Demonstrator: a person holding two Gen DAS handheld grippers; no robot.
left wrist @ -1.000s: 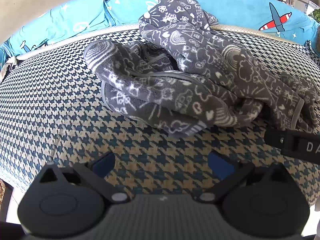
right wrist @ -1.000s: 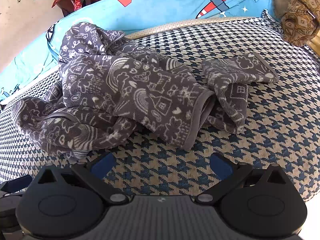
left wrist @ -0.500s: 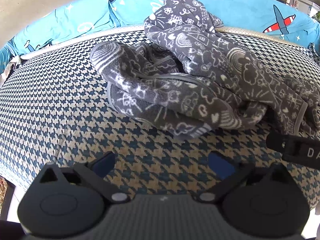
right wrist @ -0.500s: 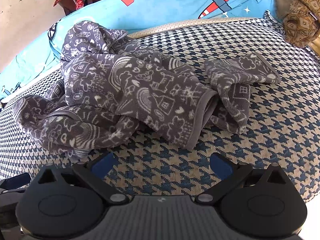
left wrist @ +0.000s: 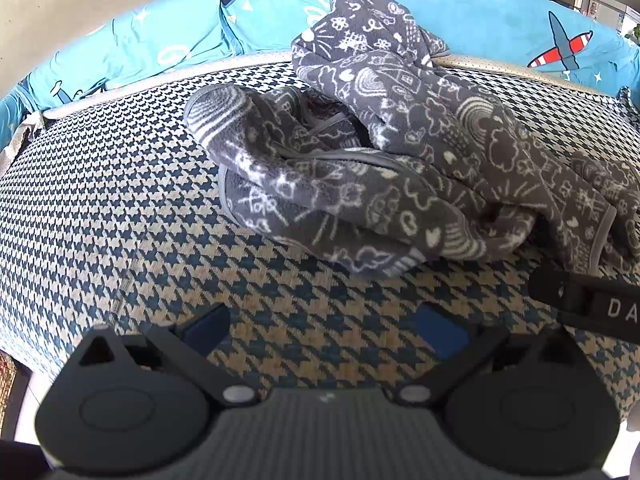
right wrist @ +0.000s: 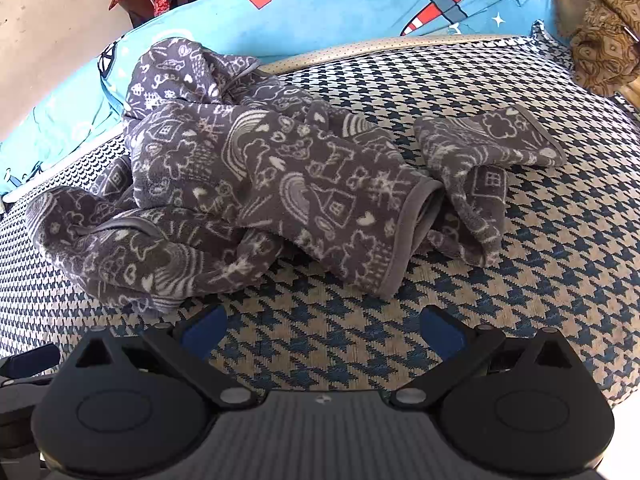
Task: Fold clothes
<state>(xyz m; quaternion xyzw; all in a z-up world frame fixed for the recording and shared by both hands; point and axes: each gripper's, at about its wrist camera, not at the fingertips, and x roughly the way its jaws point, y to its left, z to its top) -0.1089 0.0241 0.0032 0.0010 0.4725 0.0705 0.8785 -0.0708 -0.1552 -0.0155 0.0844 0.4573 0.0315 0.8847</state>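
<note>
grey fleece garment (right wrist: 256,184): crumpled on houndstooth mattress (left wrist: 100,208), long axis left-right | left hand-held gripper (left wrist: 324,326): wide, empty | right hand-held gripper (right wrist: 322,326): wide, empty (nearer the hem) | garment just ahead of both

A dark grey fleece garment printed with white doodles of rainbows, houses, clouds and hearts (right wrist: 256,184) lies crumpled and unfolded across the centre and left of the right wrist view, its hood bunched at the upper left. One sleeve with a plain grey cuff (right wrist: 486,156) bends out to the right of the frame. In the left wrist view the same garment (left wrist: 400,168) fills the centre and right, heaped in overlapping folds.
</note>
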